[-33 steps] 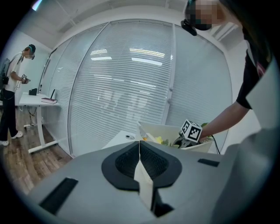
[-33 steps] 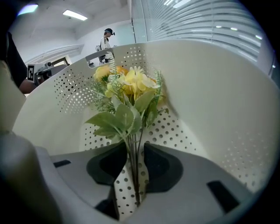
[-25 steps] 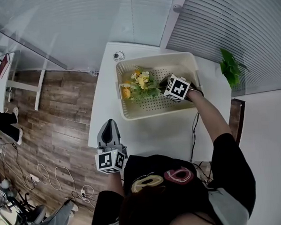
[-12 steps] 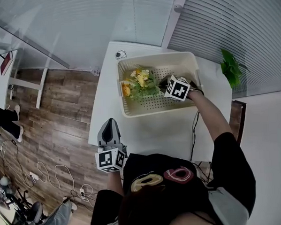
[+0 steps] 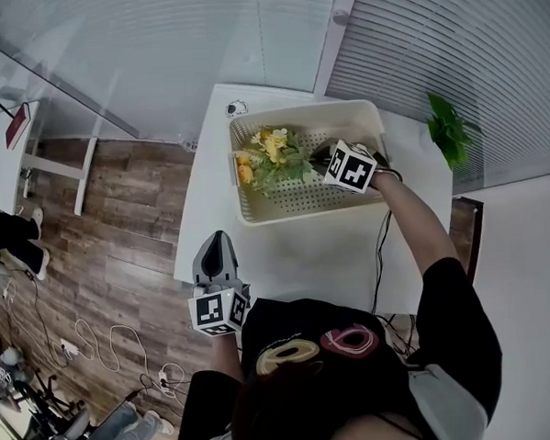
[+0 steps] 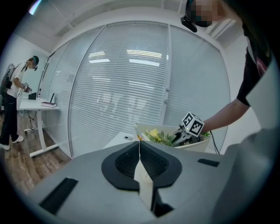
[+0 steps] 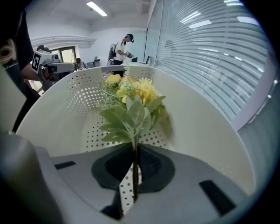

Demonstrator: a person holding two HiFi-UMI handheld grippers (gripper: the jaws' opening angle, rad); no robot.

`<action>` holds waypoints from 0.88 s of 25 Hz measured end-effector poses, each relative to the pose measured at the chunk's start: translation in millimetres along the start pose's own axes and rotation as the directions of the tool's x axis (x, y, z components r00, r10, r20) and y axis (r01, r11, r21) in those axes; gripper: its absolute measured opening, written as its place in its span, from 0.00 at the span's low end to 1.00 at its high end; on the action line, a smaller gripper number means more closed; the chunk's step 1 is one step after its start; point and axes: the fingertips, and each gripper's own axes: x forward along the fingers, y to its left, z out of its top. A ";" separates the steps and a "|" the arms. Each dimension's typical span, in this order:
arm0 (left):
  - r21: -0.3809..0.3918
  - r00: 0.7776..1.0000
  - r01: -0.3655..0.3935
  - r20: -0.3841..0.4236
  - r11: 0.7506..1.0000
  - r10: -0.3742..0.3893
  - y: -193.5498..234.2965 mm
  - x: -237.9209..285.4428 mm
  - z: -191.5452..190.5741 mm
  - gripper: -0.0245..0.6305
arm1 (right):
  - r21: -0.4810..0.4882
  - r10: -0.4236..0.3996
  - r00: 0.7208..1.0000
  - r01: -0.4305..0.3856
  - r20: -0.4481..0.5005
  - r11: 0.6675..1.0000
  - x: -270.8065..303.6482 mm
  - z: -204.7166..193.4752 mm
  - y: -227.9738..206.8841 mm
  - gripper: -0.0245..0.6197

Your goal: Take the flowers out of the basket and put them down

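A bunch of yellow and orange flowers (image 5: 270, 159) with green leaves sits in the left half of the cream perforated basket (image 5: 366, 118) on the white table. My right gripper (image 5: 323, 163) reaches into the basket from the right, shut on the flowers' green stem (image 7: 134, 157); the bunch (image 7: 131, 98) stands up just ahead of the jaws and looks lifted off the basket floor. My left gripper (image 5: 217, 254) hovers over the table's near left edge, jaws shut on nothing. In the left gripper view the basket (image 6: 192, 144) and flowers (image 6: 157, 135) lie far ahead.
The white table (image 5: 295, 259) has bare top between the basket and its near edge. A small round fitting (image 5: 235, 108) lies at the far left corner. A potted green plant (image 5: 448, 127) stands off the right side. A cable (image 5: 380, 255) hangs near the right arm. Wood floor lies to the left.
My right gripper has closed on the stem, and the bunch has shifted a little up and toward the basket's far left. The left gripper has stayed put.
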 end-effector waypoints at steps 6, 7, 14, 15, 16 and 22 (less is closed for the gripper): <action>0.002 1.000 0.006 0.021 1.000 -0.006 -4.7 -5.4 3.7 0.07 | -0.008 -0.049 0.998 0.049 0.049 0.999 -25.1 11.6 -1.8 0.09; 0.002 1.000 0.008 0.026 1.000 -0.008 -5.9 -6.2 4.1 0.07 | -0.009 -0.059 0.997 0.060 0.058 0.998 -29.7 13.7 -2.5 0.09; 0.012 0.999 0.009 0.052 1.000 -0.009 -9.3 -16.4 7.2 0.07 | 0.012 -0.140 0.984 0.139 0.112 0.990 -60.9 26.6 -2.1 0.09; 0.012 0.998 0.009 0.057 1.000 -0.010 -9.9 -18.4 8.4 0.07 | 0.018 -0.153 0.981 0.152 0.118 0.988 -66.5 28.5 -1.6 0.09; 0.011 0.998 0.011 0.063 1.000 -0.011 -10.9 -20.2 9.6 0.07 | 0.023 -0.167 0.978 0.165 0.124 0.986 -72.5 30.5 -1.2 0.09; 0.018 0.995 0.032 0.097 0.999 -0.034 -19.4 -31.5 16.0 0.07 | 0.085 -0.241 0.956 0.230 0.167 0.970 -105.7 40.3 5.4 0.09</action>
